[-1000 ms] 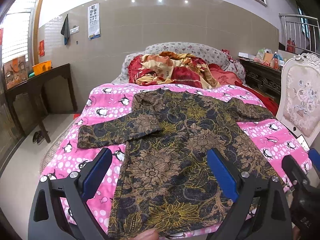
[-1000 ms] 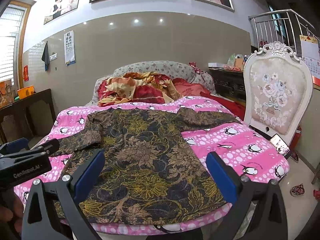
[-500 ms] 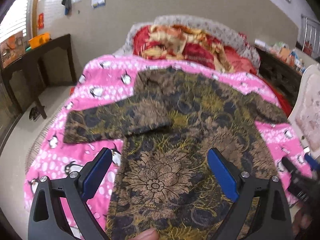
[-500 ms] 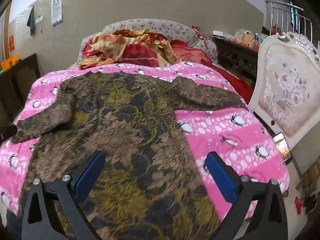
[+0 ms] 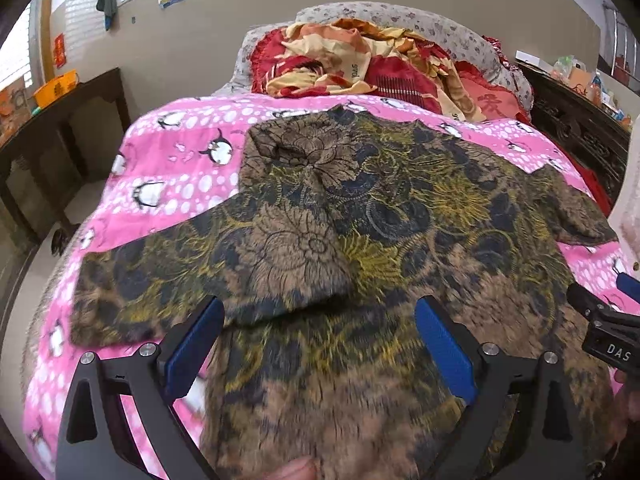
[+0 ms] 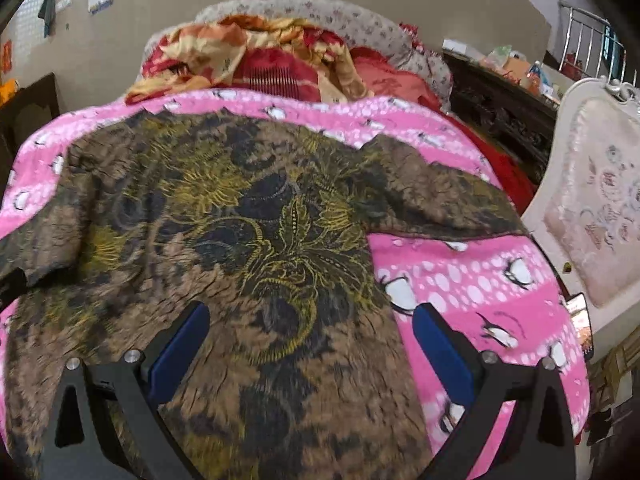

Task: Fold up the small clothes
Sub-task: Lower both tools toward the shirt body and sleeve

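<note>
Both grippers, left (image 5: 318, 344) and right (image 6: 310, 344), have dropped closer over the shirt (image 5: 360, 240) lying flat on the bed (image 5: 180, 152), jaws wide, empty; approach step, next needs pinching hem or sleeve.

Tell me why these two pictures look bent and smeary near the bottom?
Left wrist view: the fisheye lens bows the walls and bulges the pink penguin bedspread; the floral shirt is sharp mid-frame but streaked with motion blur beside the left tool. Right wrist view: same curving, and the shirt smears around the right tool; the white chair looks soft.
</note>
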A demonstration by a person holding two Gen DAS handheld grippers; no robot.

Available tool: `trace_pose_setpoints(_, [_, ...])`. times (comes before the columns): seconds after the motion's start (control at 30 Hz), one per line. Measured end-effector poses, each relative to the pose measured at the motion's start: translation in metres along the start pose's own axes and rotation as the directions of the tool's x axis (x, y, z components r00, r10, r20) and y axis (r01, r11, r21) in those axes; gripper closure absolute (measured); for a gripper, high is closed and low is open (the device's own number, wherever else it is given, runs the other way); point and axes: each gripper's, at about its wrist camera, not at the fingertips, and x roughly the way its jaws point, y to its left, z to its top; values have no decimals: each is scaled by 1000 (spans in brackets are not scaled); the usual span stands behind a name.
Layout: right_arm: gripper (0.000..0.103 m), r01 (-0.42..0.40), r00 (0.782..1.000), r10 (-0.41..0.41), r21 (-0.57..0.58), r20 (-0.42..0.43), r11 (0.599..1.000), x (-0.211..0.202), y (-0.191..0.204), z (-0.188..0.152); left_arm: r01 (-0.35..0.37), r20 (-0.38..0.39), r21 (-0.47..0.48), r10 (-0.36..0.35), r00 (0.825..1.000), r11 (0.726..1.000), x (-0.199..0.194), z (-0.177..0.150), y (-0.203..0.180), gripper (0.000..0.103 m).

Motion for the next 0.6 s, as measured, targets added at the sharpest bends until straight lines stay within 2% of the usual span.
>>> trace_pose_setpoints(0.23, [0, -4, 999, 3, -23, -45, 1000, 58, 9, 9, 19, -69, -46, -22, 997, 999, 55, -8, 0, 23])
trace_pose_setpoints(0.33, [0, -33, 998, 31, -26, -60, 999, 79, 8, 3, -4, -122, -40, -1, 993, 999, 77, -21, -5, 22])
trace_pose_setpoints(0.4, [0, -37, 996, 36, -7, -84, 999, 95, 4, -8, -23, -89, -23, 21, 996, 999, 76, -28, -9, 20])
trace_pose_setpoints(0.5, [0, -104, 991, 109, 60, -78, 993, 99, -8, -12, -38, -97, -24, 35, 995, 999, 78, -28, -10, 16])
trace_pose_setpoints(0.6, [0, -128, 988, 134, 73, -78, 989, 102, -10, -14, -27, -98, -42, 23, 995, 999, 79, -29, -8, 16])
